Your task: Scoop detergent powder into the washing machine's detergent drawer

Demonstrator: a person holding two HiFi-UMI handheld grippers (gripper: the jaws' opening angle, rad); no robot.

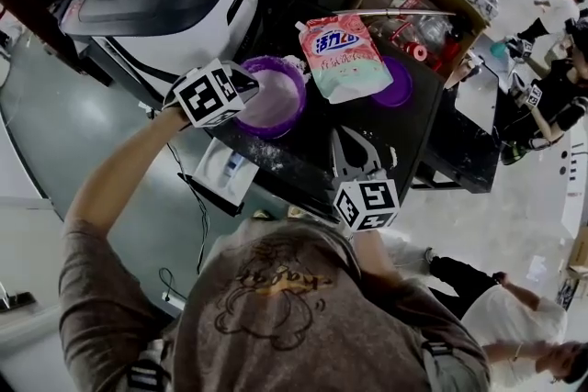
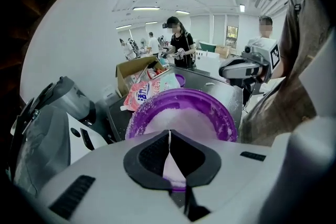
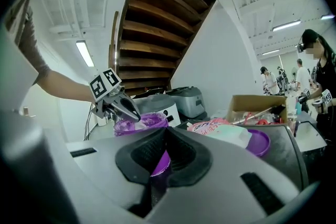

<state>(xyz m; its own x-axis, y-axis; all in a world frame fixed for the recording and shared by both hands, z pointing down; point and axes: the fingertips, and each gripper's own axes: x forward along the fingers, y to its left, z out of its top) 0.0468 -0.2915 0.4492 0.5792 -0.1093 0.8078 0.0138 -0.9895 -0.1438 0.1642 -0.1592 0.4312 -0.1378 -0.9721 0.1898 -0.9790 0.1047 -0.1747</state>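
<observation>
The tub (image 1: 280, 101) of white powder is sitting on the dark worktop (image 1: 303, 161), just beside the pouch (image 1: 347, 55). The left tongs (image 2: 169, 136) are clamping its rim. The right tongs (image 3: 165, 131), nearer the person, are pinching 1 purple piece (image 3: 159, 164).

Left arm (image 1: 119, 179) stretched forward | left tool (image 1: 254, 87) jaws together | right tool (image 1: 349, 142) held low, jaws together

Just beyond the fingers of my right gripper (image 1: 347, 133), the detergent pouch (image 1: 342, 53) bears blue brand lettering, seemingly 活力28; the smaller print beneath is unreadable.
</observation>
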